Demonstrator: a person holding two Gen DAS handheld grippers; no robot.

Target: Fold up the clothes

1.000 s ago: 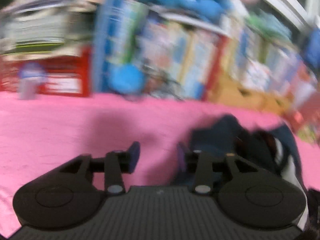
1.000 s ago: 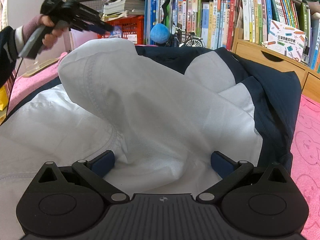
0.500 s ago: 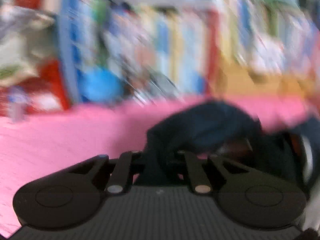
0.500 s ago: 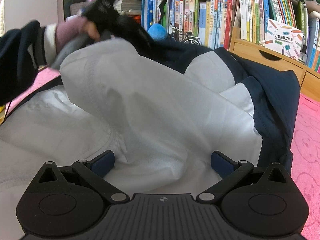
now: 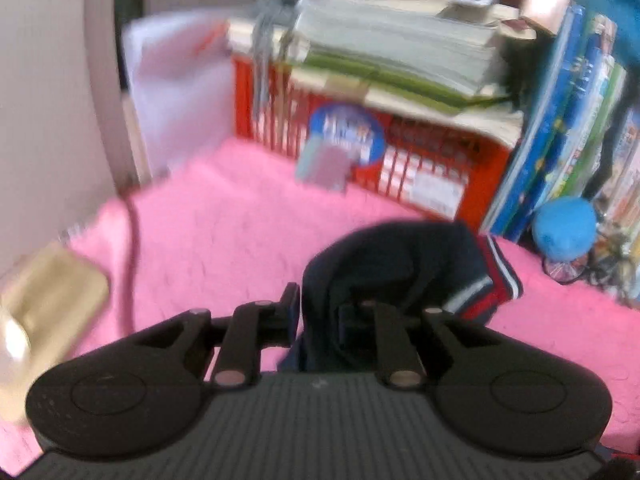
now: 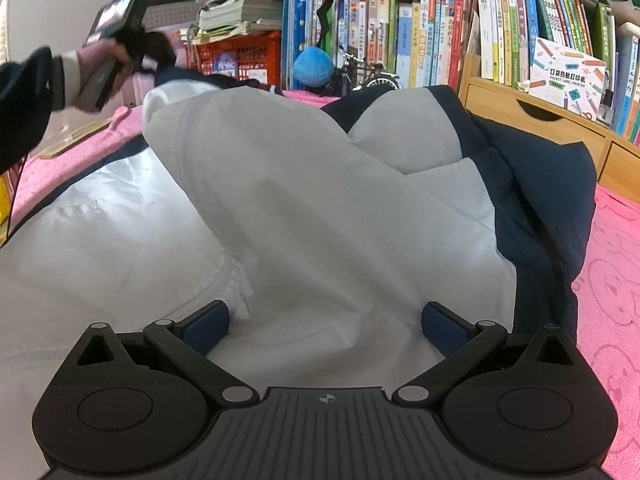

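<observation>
We see the jacket (image 6: 312, 208), navy outside with a white lining, lying in a rumpled heap on the pink blanket (image 6: 612, 264), its lining turned up toward the right wrist camera. One navy sleeve end (image 5: 404, 264) with a red, white and navy striped cuff (image 5: 492, 284) rises off the blanket in the left wrist view. Our left gripper (image 5: 316, 312) is clamped on that sleeve end, the dark cloth bunched between its closed fingers. In the right wrist view we see the same gripper far off at the upper left, held in a hand (image 6: 100, 68) above the far edge of the jacket. Our right gripper (image 6: 326, 326) hovers low over the white lining with its blue-padded fingers (image 6: 206, 326) spread wide apart, gripping nothing; the lining fills the gap between them.

Beyond the jacket, a red crate (image 5: 420, 160) stands at the back of the blanket with a stack of papers (image 5: 400, 40) on top. Just right of it stand upright books (image 6: 400, 36), with a blue plush ball (image 6: 314, 66) and a small model bicycle (image 6: 368, 76) in front. A wooden drawer unit (image 6: 540, 120) sits at the right.
</observation>
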